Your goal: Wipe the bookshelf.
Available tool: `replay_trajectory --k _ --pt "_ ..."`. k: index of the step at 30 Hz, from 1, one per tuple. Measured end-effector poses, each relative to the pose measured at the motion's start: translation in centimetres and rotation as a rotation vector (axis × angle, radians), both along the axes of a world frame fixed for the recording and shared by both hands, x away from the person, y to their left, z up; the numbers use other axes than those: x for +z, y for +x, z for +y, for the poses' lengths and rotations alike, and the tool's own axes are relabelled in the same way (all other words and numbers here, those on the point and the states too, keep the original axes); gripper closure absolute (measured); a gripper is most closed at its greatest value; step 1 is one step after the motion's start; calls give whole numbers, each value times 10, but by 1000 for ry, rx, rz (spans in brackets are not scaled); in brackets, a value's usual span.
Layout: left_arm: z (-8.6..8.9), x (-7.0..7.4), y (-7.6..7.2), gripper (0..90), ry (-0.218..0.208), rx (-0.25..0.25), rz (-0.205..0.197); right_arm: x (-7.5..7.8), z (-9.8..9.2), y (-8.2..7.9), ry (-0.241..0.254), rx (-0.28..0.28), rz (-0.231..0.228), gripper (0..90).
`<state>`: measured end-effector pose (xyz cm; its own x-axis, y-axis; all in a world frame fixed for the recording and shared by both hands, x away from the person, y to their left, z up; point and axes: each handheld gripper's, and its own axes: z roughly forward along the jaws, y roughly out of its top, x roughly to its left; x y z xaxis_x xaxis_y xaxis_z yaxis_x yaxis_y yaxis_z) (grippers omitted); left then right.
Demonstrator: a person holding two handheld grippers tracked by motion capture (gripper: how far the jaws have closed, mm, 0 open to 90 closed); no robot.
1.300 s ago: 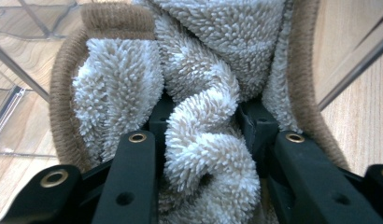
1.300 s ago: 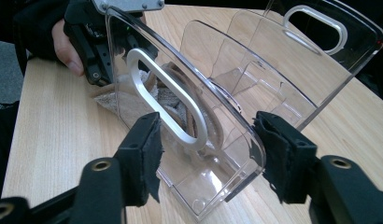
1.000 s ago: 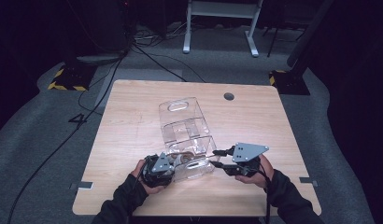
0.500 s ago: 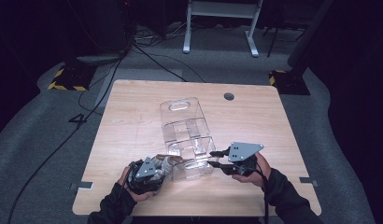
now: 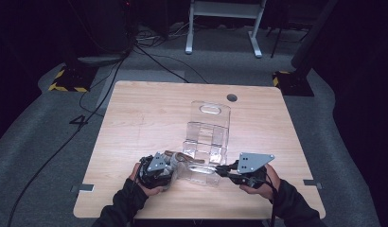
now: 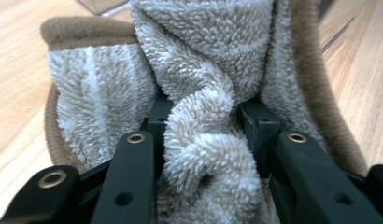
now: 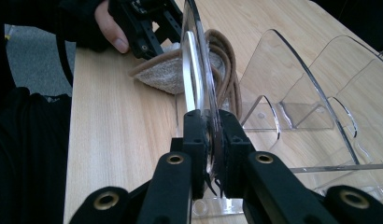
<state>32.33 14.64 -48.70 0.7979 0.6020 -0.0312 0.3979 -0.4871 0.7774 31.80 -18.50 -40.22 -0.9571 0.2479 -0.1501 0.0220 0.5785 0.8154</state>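
A clear acrylic tiered holder [image 5: 208, 135] lies flat on the wooden table [image 5: 135, 118]. My left gripper [image 5: 173, 166] is at its near left corner, shut on a bunched beige towel with a brown hem [image 5: 183, 158]. In the left gripper view the towel [image 6: 203, 70] bulges between the jaws of the left gripper [image 6: 206, 121]. My right gripper [image 5: 219, 169] is at the holder's near right end. Its jaws have just been closing, and the right gripper [image 7: 209, 126] now pinches the holder's thin upright clear wall [image 7: 196, 60]. The towel [image 7: 166, 74] lies just behind that wall.
A round cable hole [image 5: 232, 98] sits in the table's far right part. The near table edge [image 5: 197, 215] runs just below both hands. On the floor beyond are cables [image 5: 149, 52], a white stand's legs [image 5: 220, 28] and yellow-black striped bases [image 5: 66, 87].
The left hand shifted slightly left and came back with the towel. The right gripper stayed at the holder's near right end.
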Motion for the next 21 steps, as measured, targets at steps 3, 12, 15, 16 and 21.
replay_trajectory --k 3,12,15,16,21 --pt "9 11 -11 634 -57 20 -36 -2 0 1 20 -4 10 844" --pt "13 54 -47 634 -199 18 -195 -3 6 2 34 -30 13 846" --pt "2 61 -52 635 -217 -24 -227 -4 8 3 38 -44 6 844" --pt "-7 62 -54 634 -171 -34 -250 -4 8 3 39 -43 7 845" --pt "-34 57 -55 633 -86 -33 -289 -4 10 3 43 -56 10 844"
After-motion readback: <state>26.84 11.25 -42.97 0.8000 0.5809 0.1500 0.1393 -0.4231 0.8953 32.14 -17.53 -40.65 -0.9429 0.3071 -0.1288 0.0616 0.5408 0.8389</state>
